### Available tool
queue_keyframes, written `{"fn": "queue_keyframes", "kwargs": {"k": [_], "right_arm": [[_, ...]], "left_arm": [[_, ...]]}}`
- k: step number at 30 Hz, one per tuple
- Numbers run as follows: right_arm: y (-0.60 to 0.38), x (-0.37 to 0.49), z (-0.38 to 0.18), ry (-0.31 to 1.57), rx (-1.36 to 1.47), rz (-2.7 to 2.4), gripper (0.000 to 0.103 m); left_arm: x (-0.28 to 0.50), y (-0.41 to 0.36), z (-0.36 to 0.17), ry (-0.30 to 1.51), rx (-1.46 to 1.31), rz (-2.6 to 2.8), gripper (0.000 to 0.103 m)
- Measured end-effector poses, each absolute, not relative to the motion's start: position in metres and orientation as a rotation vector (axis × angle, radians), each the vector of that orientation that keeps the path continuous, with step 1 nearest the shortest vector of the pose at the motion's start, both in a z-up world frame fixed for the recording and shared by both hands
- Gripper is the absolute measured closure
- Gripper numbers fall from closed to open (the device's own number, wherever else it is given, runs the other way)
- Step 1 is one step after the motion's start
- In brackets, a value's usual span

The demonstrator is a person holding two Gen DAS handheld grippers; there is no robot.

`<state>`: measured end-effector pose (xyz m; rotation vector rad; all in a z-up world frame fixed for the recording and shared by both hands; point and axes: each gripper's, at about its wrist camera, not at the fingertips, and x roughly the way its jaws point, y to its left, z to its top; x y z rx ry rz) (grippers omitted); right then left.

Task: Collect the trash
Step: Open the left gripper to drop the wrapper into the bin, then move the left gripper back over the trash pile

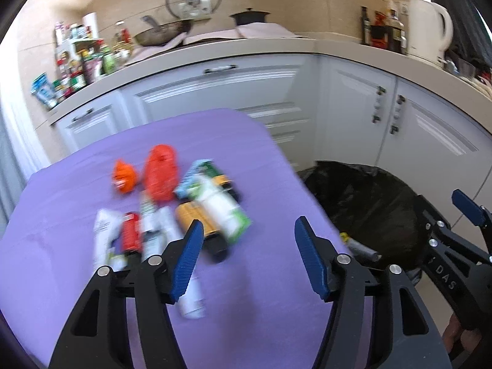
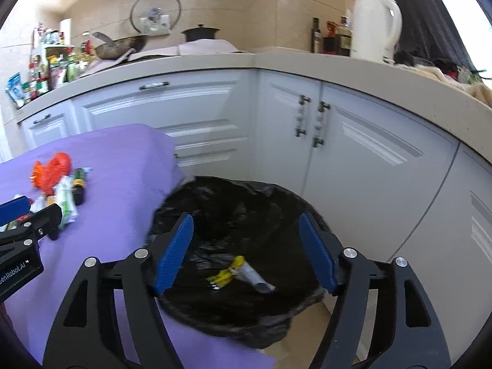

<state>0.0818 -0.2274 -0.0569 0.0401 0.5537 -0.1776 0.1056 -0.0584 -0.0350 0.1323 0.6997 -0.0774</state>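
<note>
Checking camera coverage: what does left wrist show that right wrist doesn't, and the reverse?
Left wrist only: the whole trash pile, including the white tube and red tube, with the open left gripper over the purple cloth.
Right wrist only: the bin's inside, where a yellow wrapper and a grey tube lie beneath the open right gripper.
Both: orange bag, black-lined bin, white kettle, cabinets.

Left gripper point(image 1: 249, 258) tilted downward, blue-padded jaws parted with nothing between them. Right gripper point(image 2: 246, 253) angled downward too (black frame, blue pads), jaws spread wide and empty. Both side by side, near each other.
</note>
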Motion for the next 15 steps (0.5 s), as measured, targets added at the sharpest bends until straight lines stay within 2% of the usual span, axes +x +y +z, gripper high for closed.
{"fn": "queue_keyframes", "kwargs": {"k": [6, 10, 15], "right_arm": [[-0.187, 0.078, -0.049, 0.540, 0.011, -0.110, 0.031], [-0.161, 0.075, -0.046, 0.533, 0.009, -0.077, 0.026], [-0.130, 0.075, -0.045, 0.545, -0.004, -0.007, 0.026]], "left_arm": [[0.090, -0.007, -0.030, 0.685, 0.103, 0.030, 0.041], [0.079, 0.026, -0.031, 0.686, 0.083, 0.101, 0.040], [0.066, 0.069, -0.037, 0.697, 0.058, 0.185, 0.039]]}}
